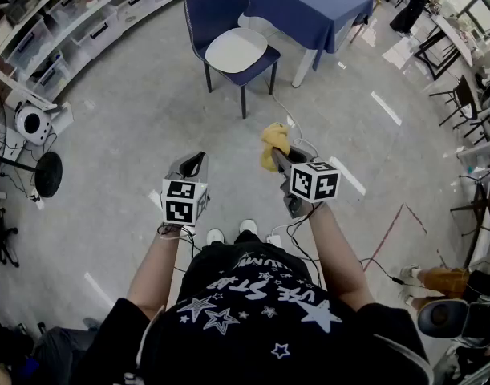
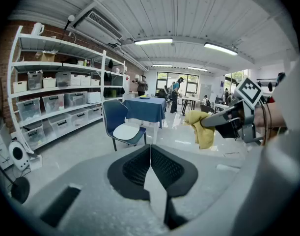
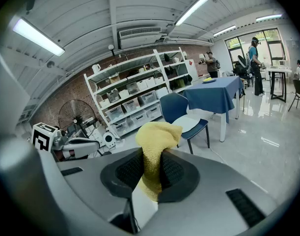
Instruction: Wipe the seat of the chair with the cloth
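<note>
A blue chair (image 1: 228,30) with a white seat pad (image 1: 236,50) stands a few steps ahead, beside a table under a blue cover (image 1: 309,2). I also see the chair (image 2: 121,127) in the left gripper view and the chair (image 3: 181,114) in the right gripper view. My right gripper (image 1: 277,155) is shut on a yellow cloth (image 1: 274,143), which bunches above the jaws and hangs below them as the cloth (image 3: 154,151). My left gripper (image 1: 195,165) is held level beside it, jaws pressed together on nothing. The cloth (image 2: 201,127) shows at right in the left gripper view.
White shelving with storage bins (image 1: 76,14) runs along the left. A standing fan (image 1: 46,173) and a small white device (image 1: 32,123) sit at the left. Chairs and tables (image 1: 469,111) stand at the right. A cable (image 1: 289,119) lies on the grey floor near the chair.
</note>
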Available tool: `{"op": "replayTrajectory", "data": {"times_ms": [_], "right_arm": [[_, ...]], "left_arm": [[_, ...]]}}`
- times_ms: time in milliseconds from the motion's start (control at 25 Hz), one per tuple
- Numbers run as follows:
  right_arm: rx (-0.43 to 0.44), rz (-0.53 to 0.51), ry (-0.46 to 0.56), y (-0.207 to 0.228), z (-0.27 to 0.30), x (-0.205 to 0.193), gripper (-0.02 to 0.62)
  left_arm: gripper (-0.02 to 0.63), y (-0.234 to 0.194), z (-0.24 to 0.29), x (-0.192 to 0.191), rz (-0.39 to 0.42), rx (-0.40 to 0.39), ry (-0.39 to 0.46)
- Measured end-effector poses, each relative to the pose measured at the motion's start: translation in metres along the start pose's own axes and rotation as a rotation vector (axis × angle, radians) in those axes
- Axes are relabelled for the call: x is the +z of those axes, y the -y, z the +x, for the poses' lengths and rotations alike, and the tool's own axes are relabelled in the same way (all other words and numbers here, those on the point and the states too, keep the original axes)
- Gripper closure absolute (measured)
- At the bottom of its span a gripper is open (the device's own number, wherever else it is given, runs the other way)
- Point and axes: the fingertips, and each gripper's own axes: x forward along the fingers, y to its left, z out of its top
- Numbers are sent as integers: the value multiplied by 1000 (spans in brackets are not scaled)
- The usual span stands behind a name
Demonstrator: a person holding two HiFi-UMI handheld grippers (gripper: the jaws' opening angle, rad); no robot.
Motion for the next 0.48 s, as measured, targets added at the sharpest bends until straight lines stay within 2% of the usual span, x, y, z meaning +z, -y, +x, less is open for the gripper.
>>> {"op": "replayTrajectory", "data": {"times_ms": [480], "right_arm": [[40,-3,1,3,-2,-3,526]], "left_arm": [[586,6,-1,3,1,27,4]]}}
